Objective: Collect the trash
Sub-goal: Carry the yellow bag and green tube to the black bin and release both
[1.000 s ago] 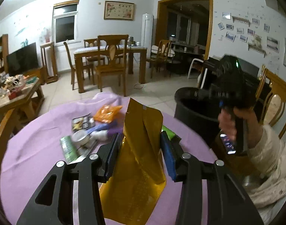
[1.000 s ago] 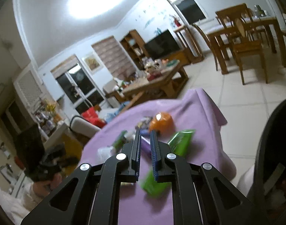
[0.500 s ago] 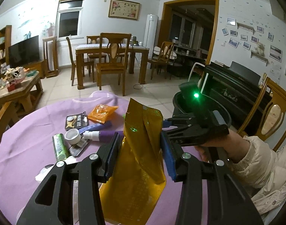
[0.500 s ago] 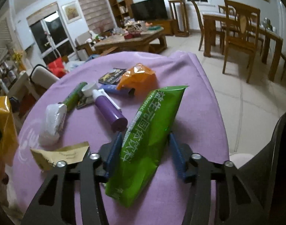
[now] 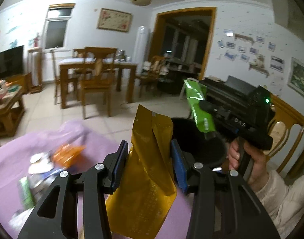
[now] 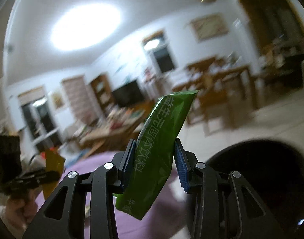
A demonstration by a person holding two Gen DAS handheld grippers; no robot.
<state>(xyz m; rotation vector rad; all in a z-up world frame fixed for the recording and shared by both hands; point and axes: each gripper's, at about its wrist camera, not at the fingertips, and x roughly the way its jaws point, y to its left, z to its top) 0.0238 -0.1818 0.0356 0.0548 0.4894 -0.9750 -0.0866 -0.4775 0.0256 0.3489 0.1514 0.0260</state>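
My left gripper is shut on a gold foil pouch and holds it upright above the purple table, beside the black bin. My right gripper is shut on a green packet, lifted off the table next to the bin. In the left wrist view the right gripper holds the green packet over the bin's rim. The left gripper with the gold pouch shows at the left of the right wrist view.
Several pieces of trash lie blurred on the purple table: an orange wrapper, a white cap, a green stick pack. A wooden chair stands behind the bin. A dining table with chairs stands farther off.
My right gripper closed on the green packet, lifted it off the table and carried it to the bin. My left gripper still holds the gold pouch and has tilted up a little.
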